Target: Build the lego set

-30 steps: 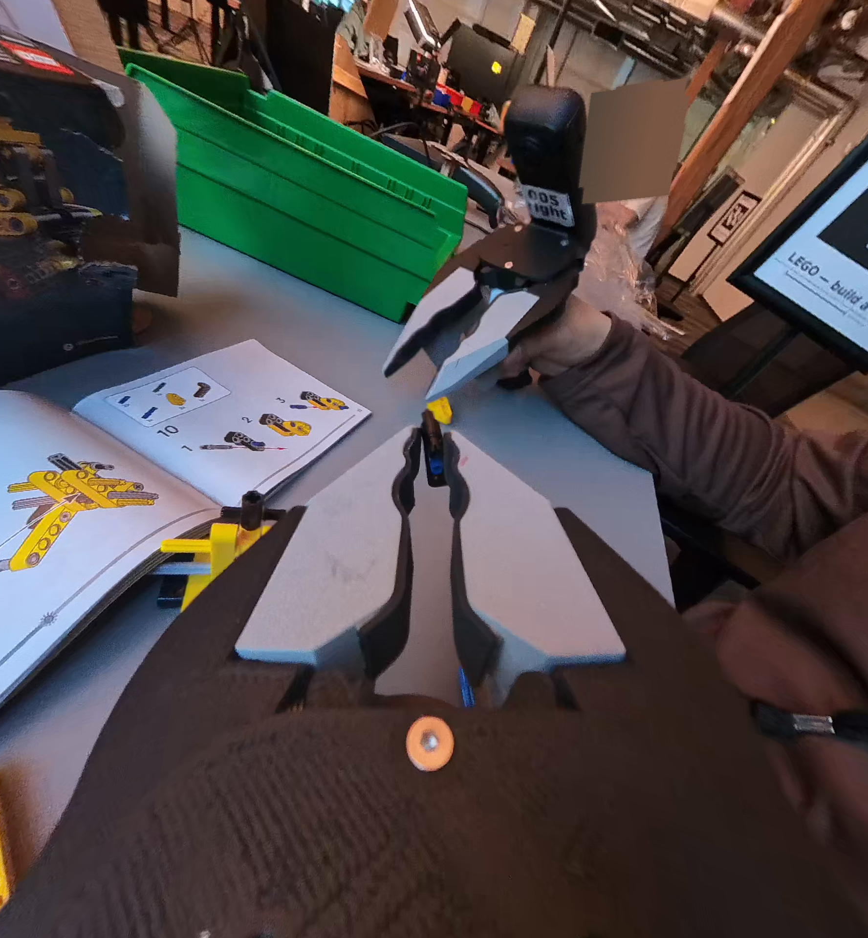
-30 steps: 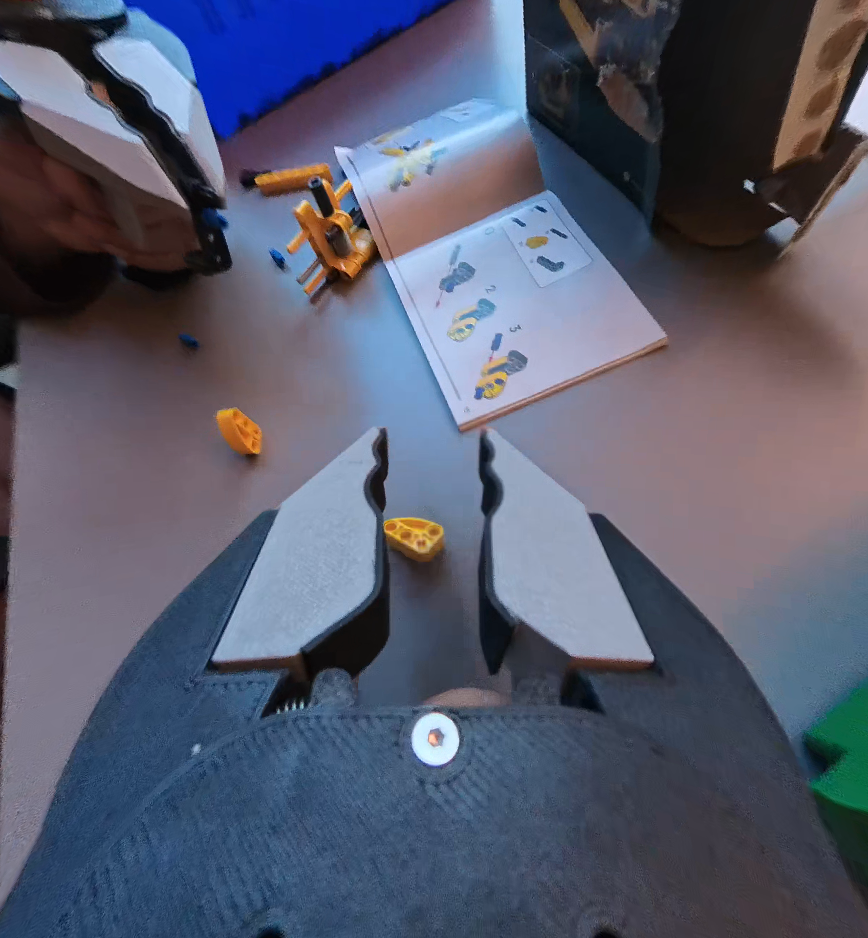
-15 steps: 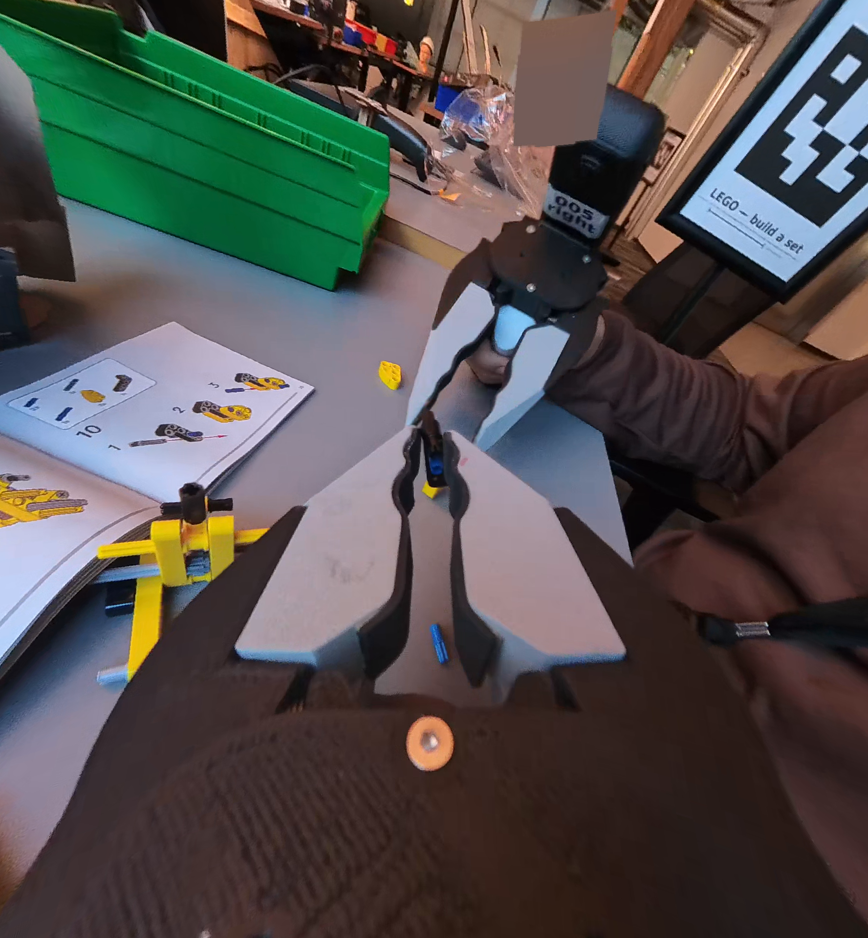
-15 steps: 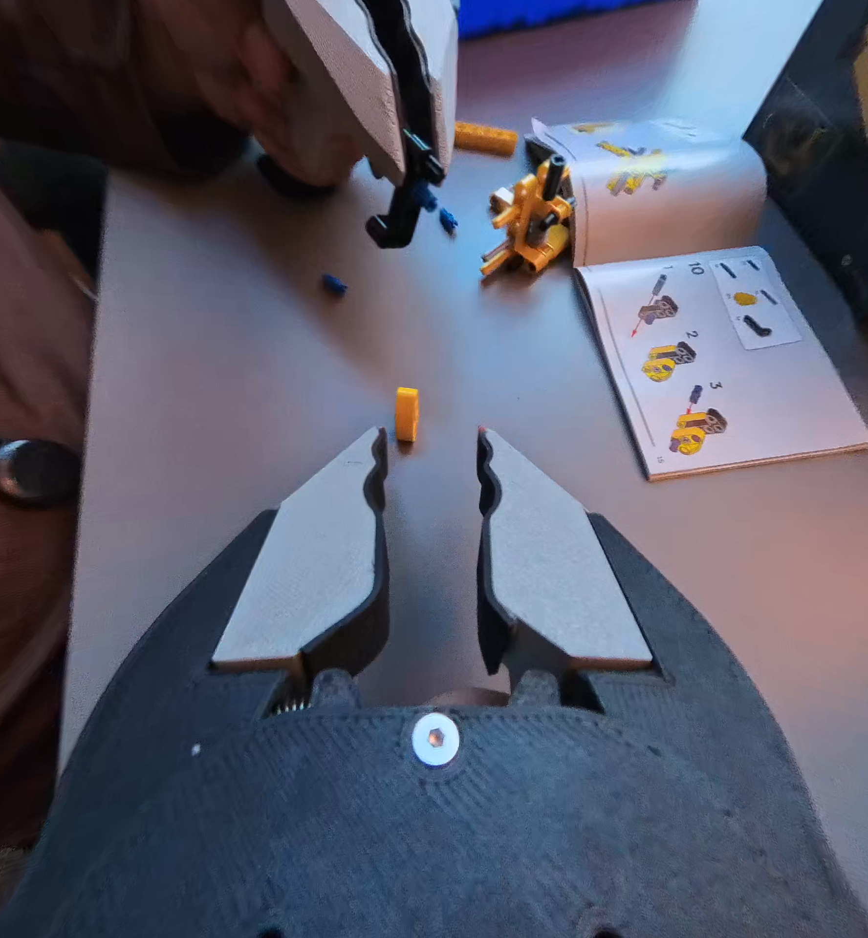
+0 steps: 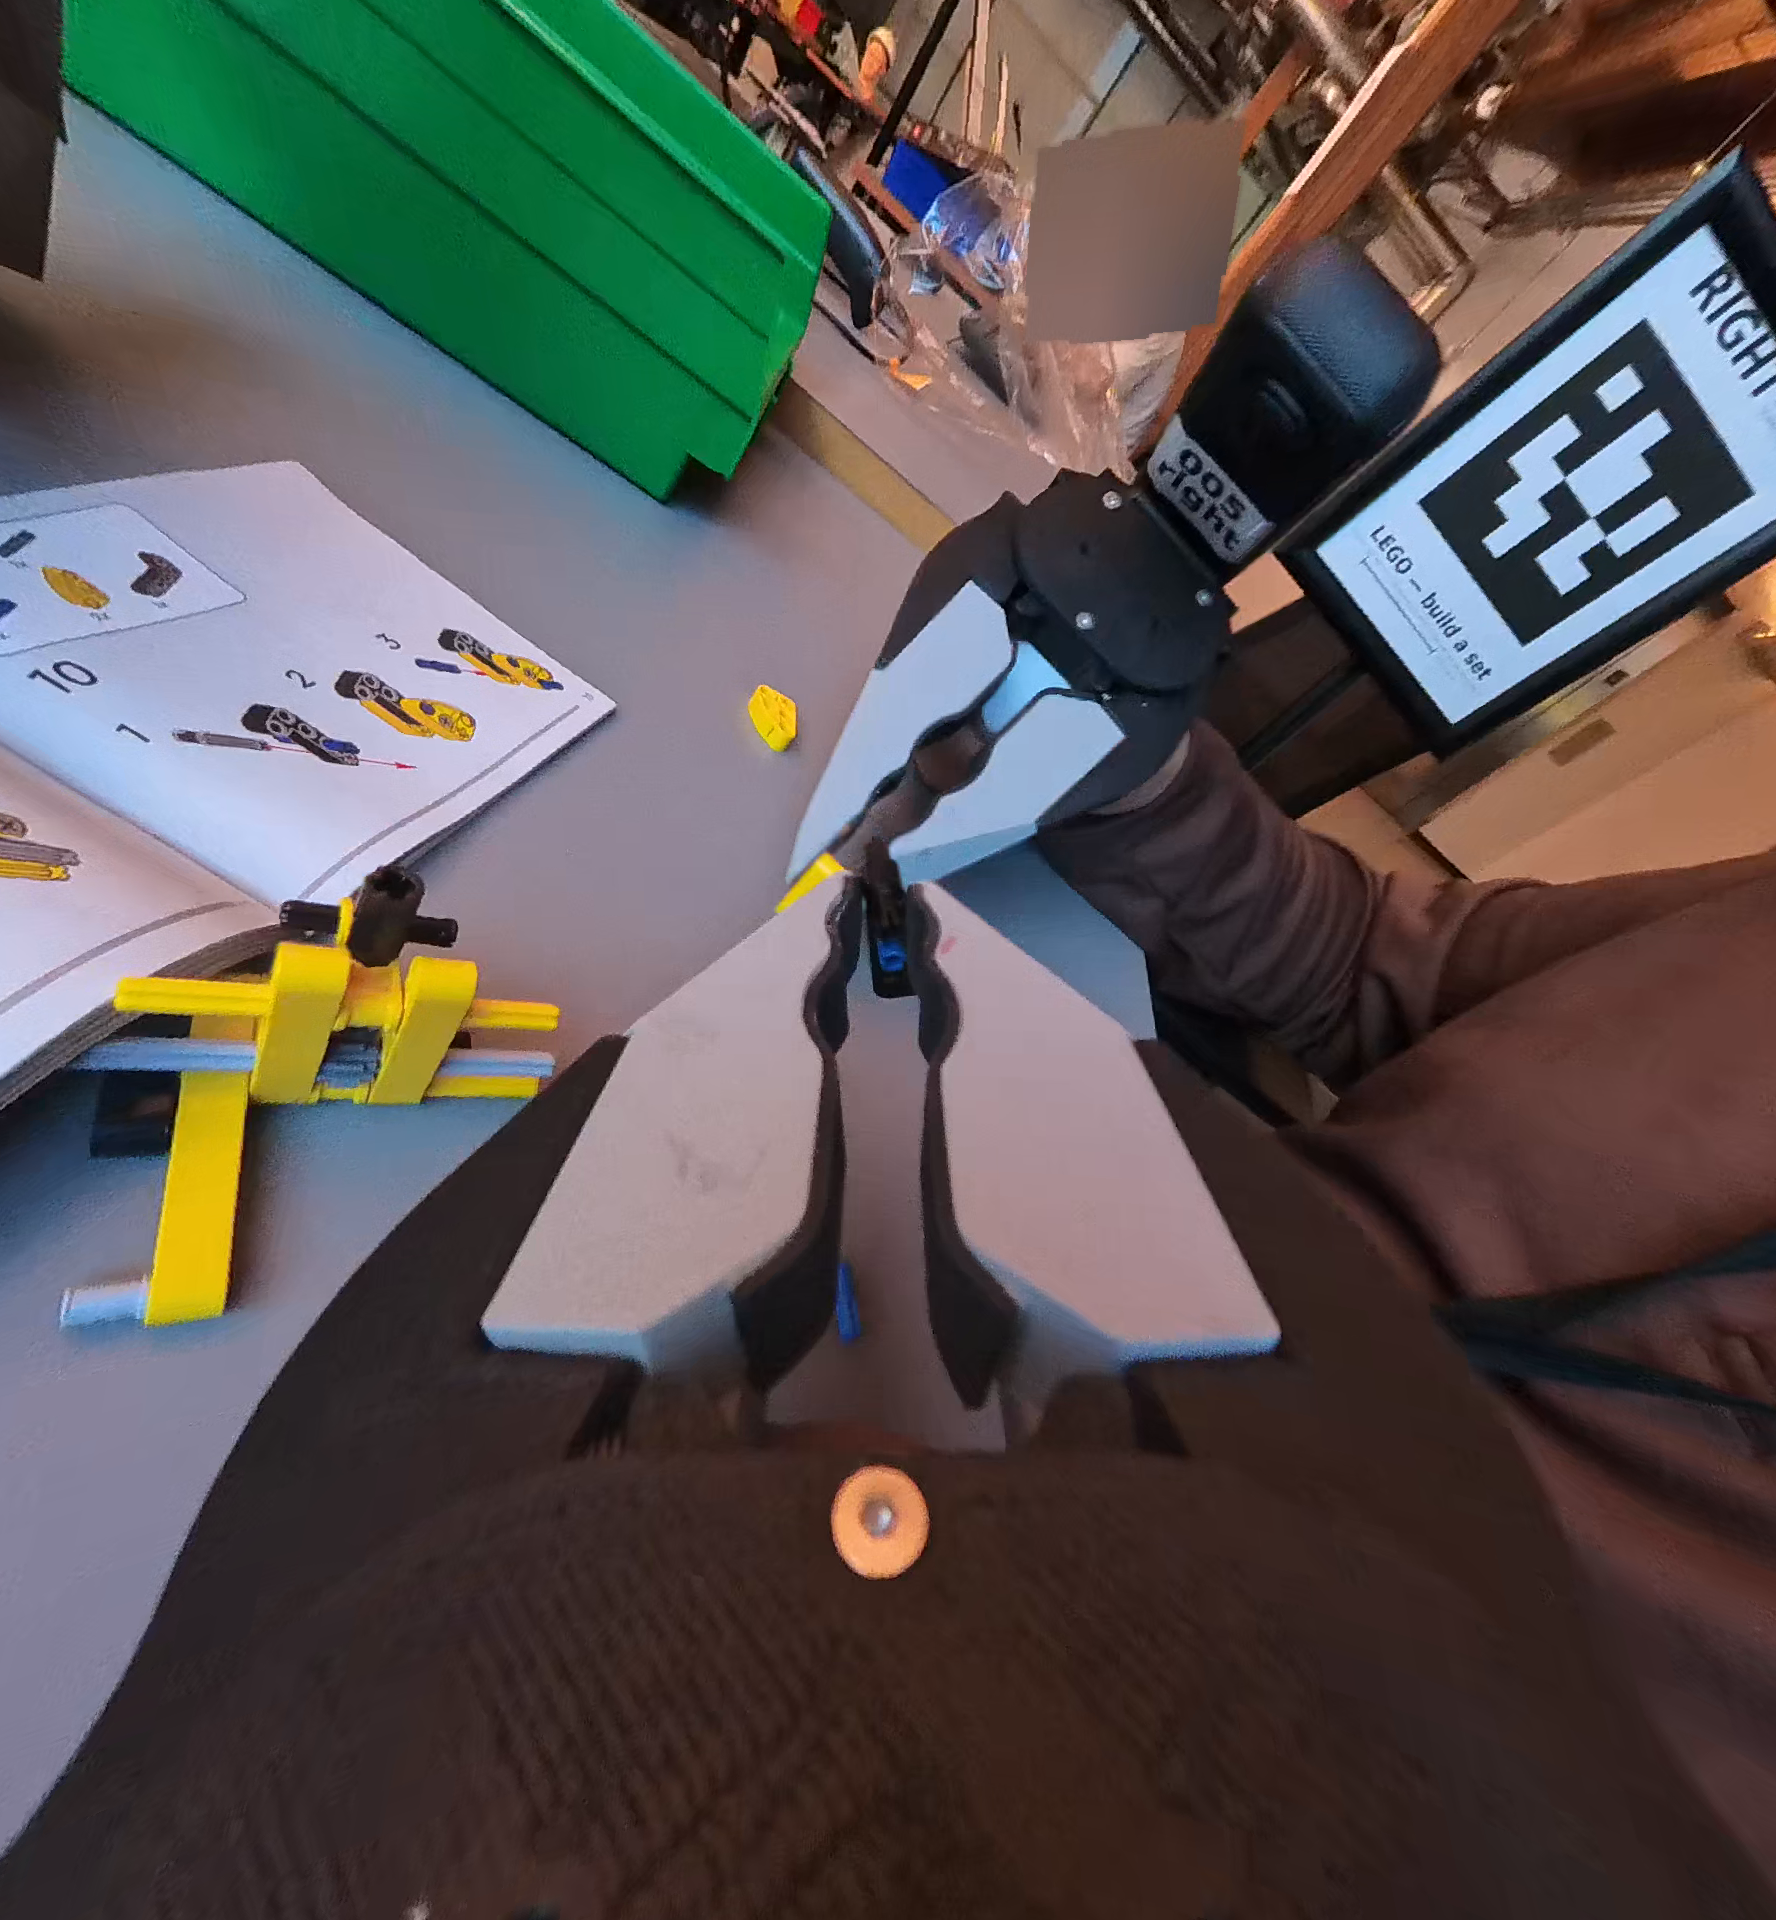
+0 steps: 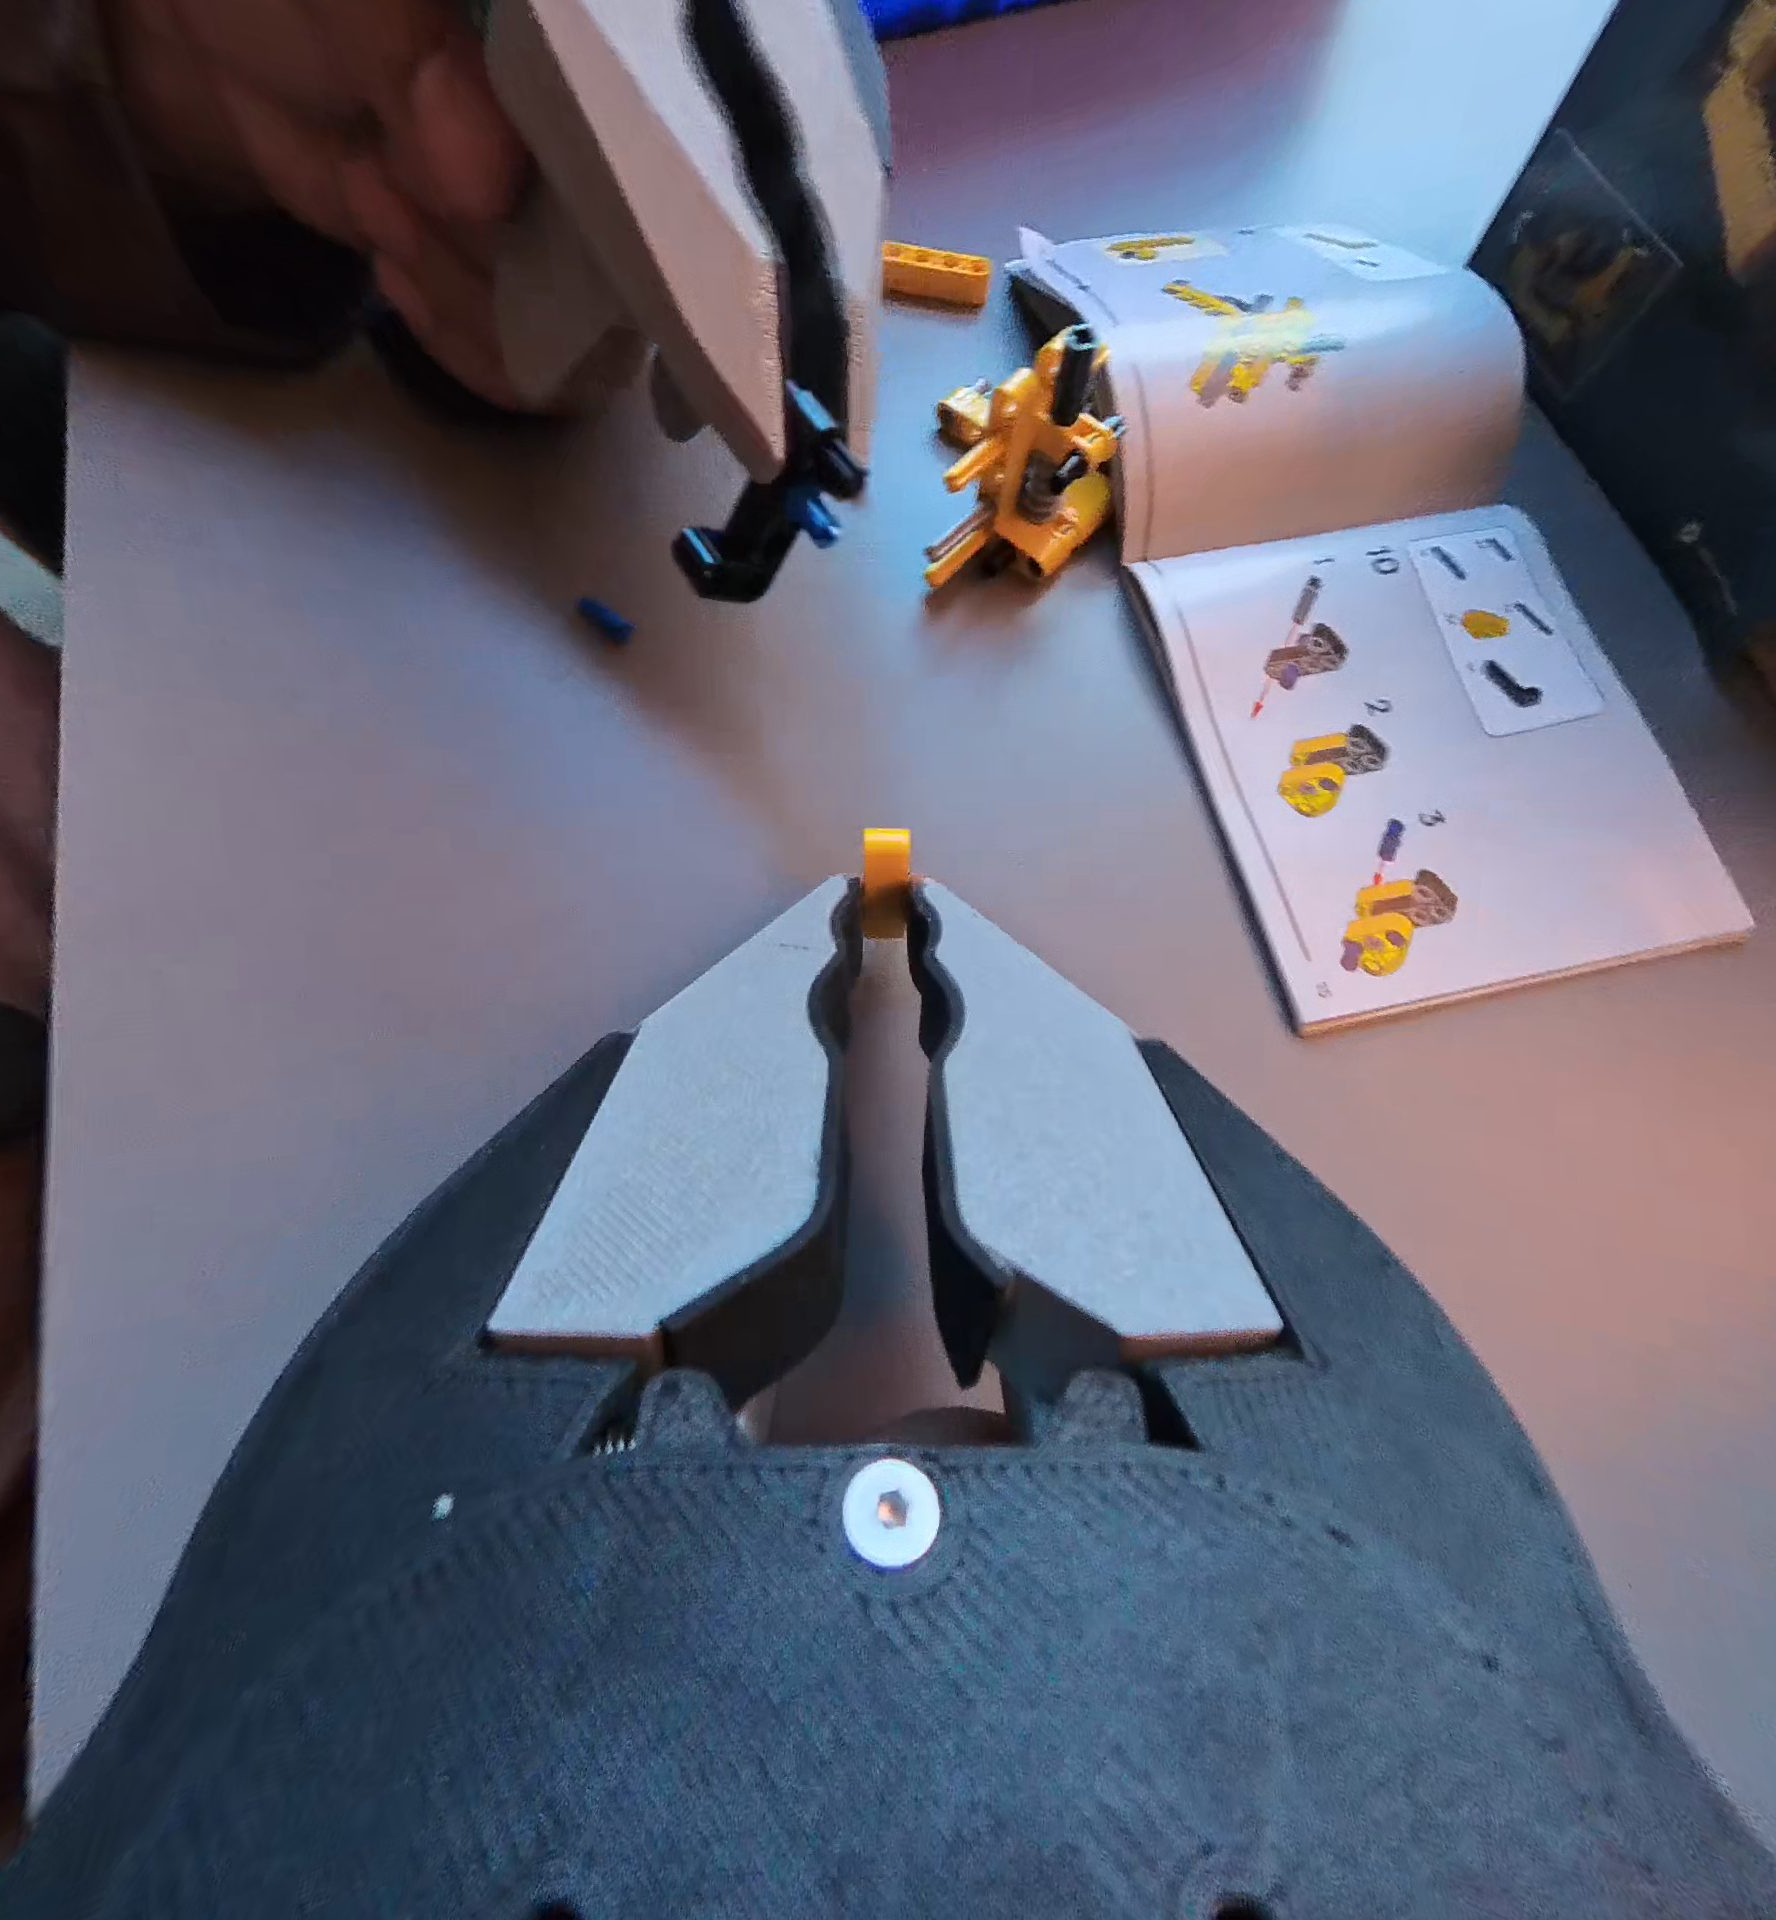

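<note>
The right claw is clamped on a small yellow piece, which stands on edge between the fingertips and pokes out just past them, low over the grey bench; in the left wrist view the same claw comes in from the far side, tips down, with a sliver of the yellow piece showing under them.

The left claw is closed on a black bent piece with a blue pin in it, gripped right at the fingertips; in the right wrist view that claw hangs above the bench with the black bent piece dangling below its tips, clear of the surface.

The two claws' tips nearly meet in the left wrist view; whether they touch cannot be told.

A loose blue pin lies on the bench just beside the black piece; a second small yellow piece lies near the right claw; the yellow assembly rests against the edge of the open instruction booklet, with a yellow beam beyond it; green bins stand at the far side of the bench.
</note>
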Tool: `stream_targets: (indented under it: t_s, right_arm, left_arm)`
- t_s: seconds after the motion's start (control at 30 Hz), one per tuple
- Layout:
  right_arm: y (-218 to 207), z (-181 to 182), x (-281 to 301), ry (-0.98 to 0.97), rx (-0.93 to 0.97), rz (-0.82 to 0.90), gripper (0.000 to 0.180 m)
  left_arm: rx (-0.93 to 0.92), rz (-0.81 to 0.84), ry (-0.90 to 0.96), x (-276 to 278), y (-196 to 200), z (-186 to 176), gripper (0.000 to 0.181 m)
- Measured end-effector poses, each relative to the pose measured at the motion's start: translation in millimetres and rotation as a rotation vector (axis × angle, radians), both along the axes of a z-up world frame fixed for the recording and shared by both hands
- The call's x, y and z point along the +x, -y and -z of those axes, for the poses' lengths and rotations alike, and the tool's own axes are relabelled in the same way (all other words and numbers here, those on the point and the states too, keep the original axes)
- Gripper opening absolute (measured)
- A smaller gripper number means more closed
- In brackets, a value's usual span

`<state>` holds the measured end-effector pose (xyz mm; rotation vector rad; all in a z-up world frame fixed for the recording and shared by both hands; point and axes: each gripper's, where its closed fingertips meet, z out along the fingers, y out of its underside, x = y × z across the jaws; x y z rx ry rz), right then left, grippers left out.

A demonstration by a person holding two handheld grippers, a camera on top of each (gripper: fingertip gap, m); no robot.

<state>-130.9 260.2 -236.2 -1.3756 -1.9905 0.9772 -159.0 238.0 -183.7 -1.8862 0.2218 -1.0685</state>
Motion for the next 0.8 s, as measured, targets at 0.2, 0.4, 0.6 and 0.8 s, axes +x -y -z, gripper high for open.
stream_targets:
  t_s: [0.2,0.4,0.6,0.8]
  right_arm:
    - [-5,14,-1,0.042,0.146,-0.001,0.006]
    - [-10,12,0,0.036,0.128,0.027,0.019]
    - [4,-32,7,-0.188,0.035,0.044,0.023]
    - [30,-28,12,-0.199,0.037,0.047,0.029]
  left_arm:
    - [0.111,0.03,-0.11,9,2,-6,0.005]
    - [0.079,0.033,-0.302,17,-4,14,0.005]
    - [0.051,-0.064,-0.094,6,-11,-1,0.005]
    - [-0.06,-0.101,0.061,16,-5,2,0.005]
